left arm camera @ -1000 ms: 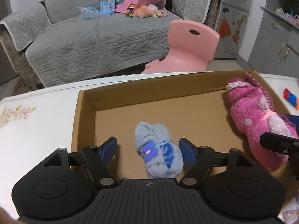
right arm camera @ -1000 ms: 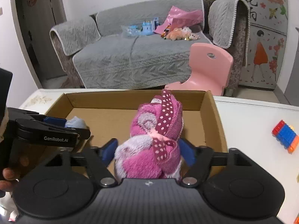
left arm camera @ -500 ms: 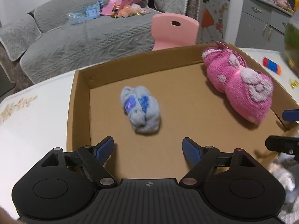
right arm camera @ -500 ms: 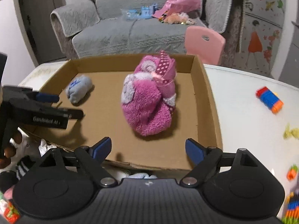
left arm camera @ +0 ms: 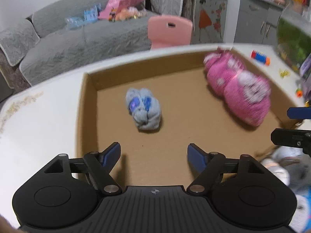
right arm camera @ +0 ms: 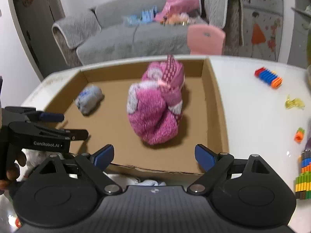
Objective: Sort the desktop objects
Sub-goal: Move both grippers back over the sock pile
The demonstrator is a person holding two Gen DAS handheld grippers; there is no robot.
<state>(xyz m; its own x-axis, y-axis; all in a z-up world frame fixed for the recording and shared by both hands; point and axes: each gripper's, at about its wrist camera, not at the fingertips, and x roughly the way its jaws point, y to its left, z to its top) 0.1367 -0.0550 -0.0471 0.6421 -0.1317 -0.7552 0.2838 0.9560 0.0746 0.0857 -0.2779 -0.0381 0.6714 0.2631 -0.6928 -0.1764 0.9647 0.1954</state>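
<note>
Both sock bundles now lie free on the floor of the cardboard box [left arm camera: 87,104], where a second ago each sat between a pair of jaws. I have drawn the left gripper [left arm camera: 153,153] back toward the near wall of the box: the grey rolled sock bundle [left arm camera: 143,109], earlier framed by its blue pads, now rests well ahead of them, in the left half of the box. The jaws of this gripper stand wide with nothing between them, and they are closing slightly at this moment.

The right gripper [right arm camera: 154,155] has likewise pulled back, past the near edge of the box. The pink fluffy sock bundle [right arm camera: 155,106], previously close between its pads, lies in the right half of the box, clear of the walls and well apart from the grey one. These jaws are opening, wide, and empty.

I judge both placements complete: two items delivered, both grippers free for the next pick. Left outside the box on the white counter [right arm camera: 248,104] are a blue and orange toy block stack [right arm camera: 268,77], a yellow scrap [right arm camera: 294,103], a small orange piece [right arm camera: 299,135] and a striped block tower [right arm camera: 304,174] at the right edge. More soft items show near the front of the box, blurred; I cannot tell what they are.
</note>
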